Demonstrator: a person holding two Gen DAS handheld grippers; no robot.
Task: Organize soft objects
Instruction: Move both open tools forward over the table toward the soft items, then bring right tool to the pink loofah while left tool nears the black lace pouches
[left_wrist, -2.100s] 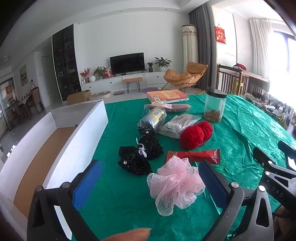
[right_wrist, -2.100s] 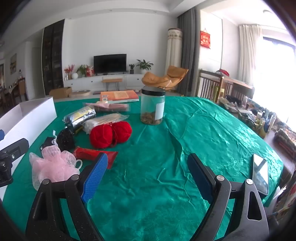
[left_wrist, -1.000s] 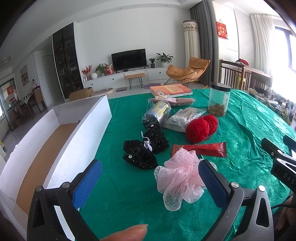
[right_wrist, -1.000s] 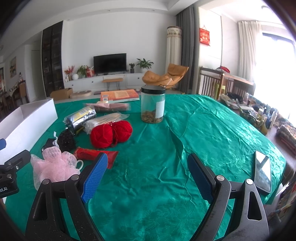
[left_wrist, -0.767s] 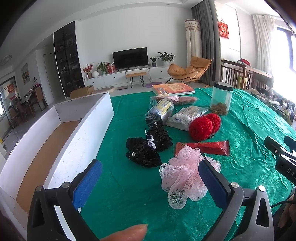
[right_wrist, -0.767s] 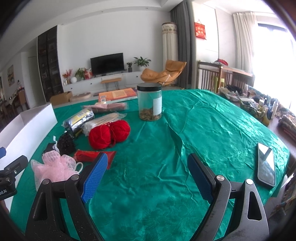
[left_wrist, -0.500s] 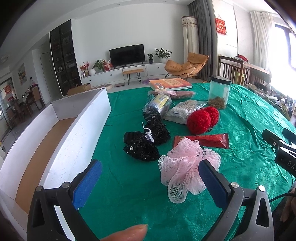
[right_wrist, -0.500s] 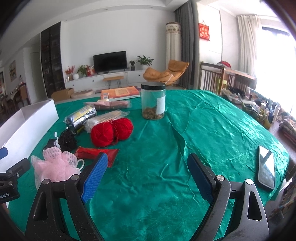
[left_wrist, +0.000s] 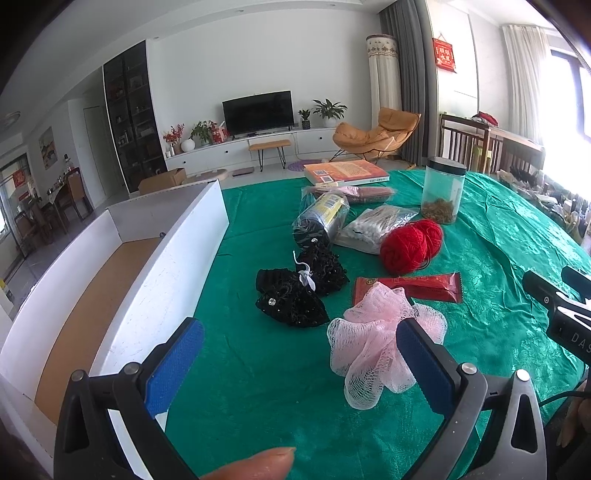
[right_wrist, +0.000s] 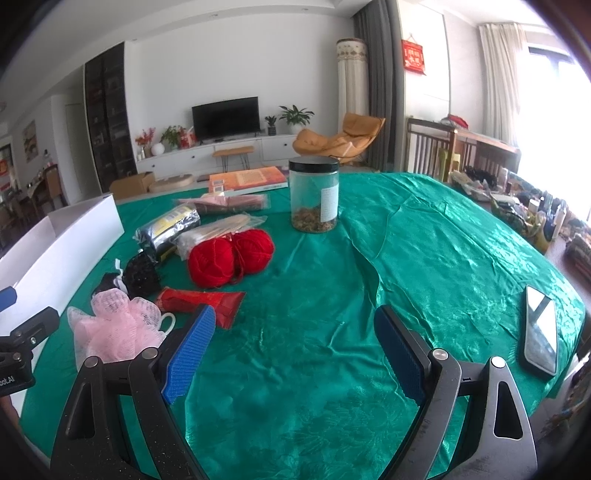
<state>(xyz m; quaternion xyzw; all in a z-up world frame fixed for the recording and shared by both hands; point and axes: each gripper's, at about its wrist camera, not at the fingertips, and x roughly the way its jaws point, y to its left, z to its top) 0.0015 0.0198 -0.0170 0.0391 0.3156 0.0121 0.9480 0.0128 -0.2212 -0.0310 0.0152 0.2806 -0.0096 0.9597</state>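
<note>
Hovering above the green satin-covered table (left_wrist: 258, 376), the left tongs (left_wrist: 299, 365) stand with their blue-padded jaws spread wide and nothing between them. The pink mesh bath pouf (left_wrist: 376, 343) lies just beyond the right-hand jaw, partly behind its pad in the left wrist view. A flat red foil packet (left_wrist: 424, 286) lies right behind the pouf, whether touching it I cannot tell. Two black beaded fabric pieces (left_wrist: 295, 295) rest left of it, and two red yarn balls (left_wrist: 410, 245) sit side by side farther back, near clear plastic bags (left_wrist: 373, 227) and a clear jar with a black lid (left_wrist: 441, 195). An orange book (left_wrist: 345, 171) lies at the far edge. A long white open box with a brown floor (left_wrist: 122, 266) runs along the table's left side.

The right tongs (right_wrist: 291, 354) are likewise agape and empty, over bare cloth. A dark smartphone (right_wrist: 539, 339) lies to their right.
</note>
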